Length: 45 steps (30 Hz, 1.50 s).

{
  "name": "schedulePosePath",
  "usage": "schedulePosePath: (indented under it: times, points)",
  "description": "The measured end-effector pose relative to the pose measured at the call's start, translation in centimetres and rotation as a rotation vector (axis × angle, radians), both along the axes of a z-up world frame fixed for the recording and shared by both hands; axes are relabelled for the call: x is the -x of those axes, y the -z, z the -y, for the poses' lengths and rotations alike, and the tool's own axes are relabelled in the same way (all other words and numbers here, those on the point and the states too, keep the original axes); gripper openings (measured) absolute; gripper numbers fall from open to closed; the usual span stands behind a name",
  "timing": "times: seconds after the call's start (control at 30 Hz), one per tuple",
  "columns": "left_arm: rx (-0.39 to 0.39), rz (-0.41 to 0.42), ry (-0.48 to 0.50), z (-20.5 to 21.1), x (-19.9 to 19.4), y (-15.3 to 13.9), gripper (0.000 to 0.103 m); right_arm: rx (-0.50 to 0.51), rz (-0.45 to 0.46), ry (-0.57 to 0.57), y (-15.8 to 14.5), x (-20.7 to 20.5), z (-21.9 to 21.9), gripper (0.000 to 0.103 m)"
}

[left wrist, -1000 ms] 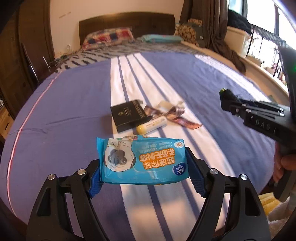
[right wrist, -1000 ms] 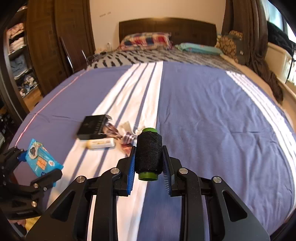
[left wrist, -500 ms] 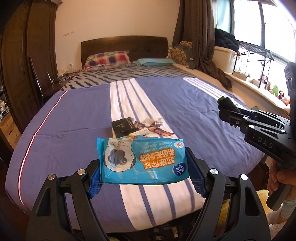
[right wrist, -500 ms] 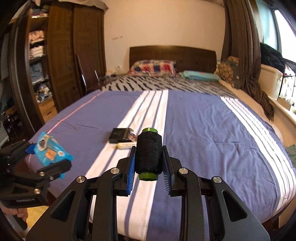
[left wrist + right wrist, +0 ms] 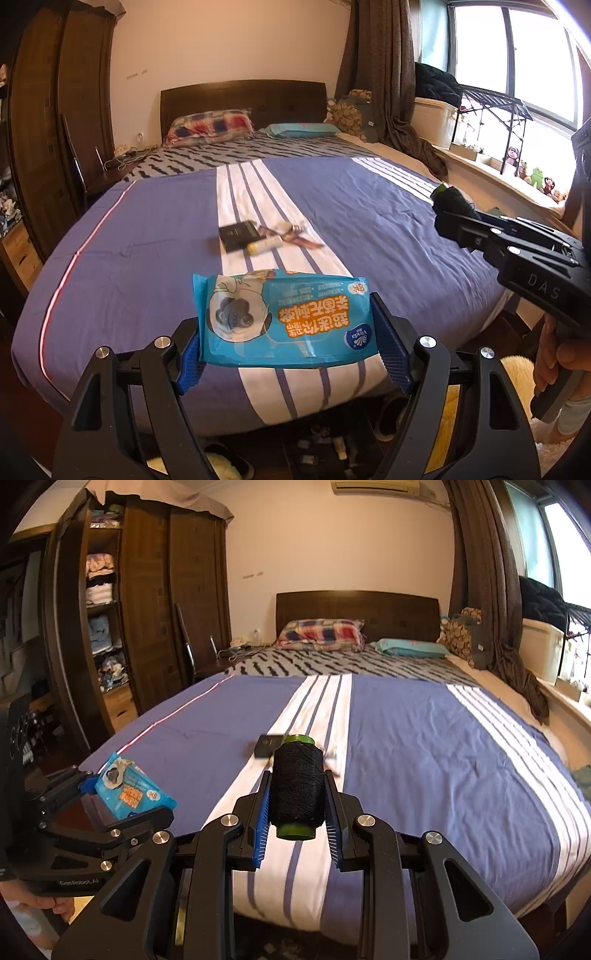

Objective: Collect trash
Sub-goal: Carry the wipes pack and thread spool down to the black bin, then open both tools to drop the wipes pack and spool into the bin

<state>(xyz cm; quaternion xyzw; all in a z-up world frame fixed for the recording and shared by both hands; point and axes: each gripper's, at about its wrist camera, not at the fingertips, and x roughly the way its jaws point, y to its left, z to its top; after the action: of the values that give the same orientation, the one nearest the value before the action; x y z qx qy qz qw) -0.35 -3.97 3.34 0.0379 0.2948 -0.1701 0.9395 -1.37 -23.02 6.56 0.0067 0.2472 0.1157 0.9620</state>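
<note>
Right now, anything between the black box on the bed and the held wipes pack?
Left wrist view: only bare bedspread separates the black box from the wipes pack clamped in the left gripper. A yellowish tube lies beside the box.

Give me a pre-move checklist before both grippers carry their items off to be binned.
1. Left gripper clamped on the blue wipes pack: ok, pack sits level between the jaws.
2. Right gripper clamped on the black thread spool: ok, held across its middle.
3. The two grippers apart from each other: ok.
4. Both loads lifted off the bed: ok.
5. Bed cleared of trash: not ok, a black box, a yellow tube and wrappers lie on the white stripe.
6. Bin location: cannot tell, none in either view.
</note>
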Motion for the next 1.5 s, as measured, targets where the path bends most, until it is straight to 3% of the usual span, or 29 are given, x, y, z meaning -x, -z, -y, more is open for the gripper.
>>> schedulePosePath:
  times: [0.43, 1.1, 1.5]
  points:
    - [-0.021, -0.158, 0.035, 0.2, 3.1, 8.3, 0.074, -0.003, -0.185, -0.016, 8.4, 3.1, -0.1, 0.027]
    - [-0.078, -0.537, 0.052, 0.8, 2.5, 24.6, 0.074, 0.019, -0.561, -0.007, 23.5, 3.0, 0.2, 0.027]
    - [-0.096, -0.724, 0.096, 1.9, 1.1, 30.9, 0.074, -0.042, -0.758, -0.057, 29.9, 1.0, -1.6, 0.027]
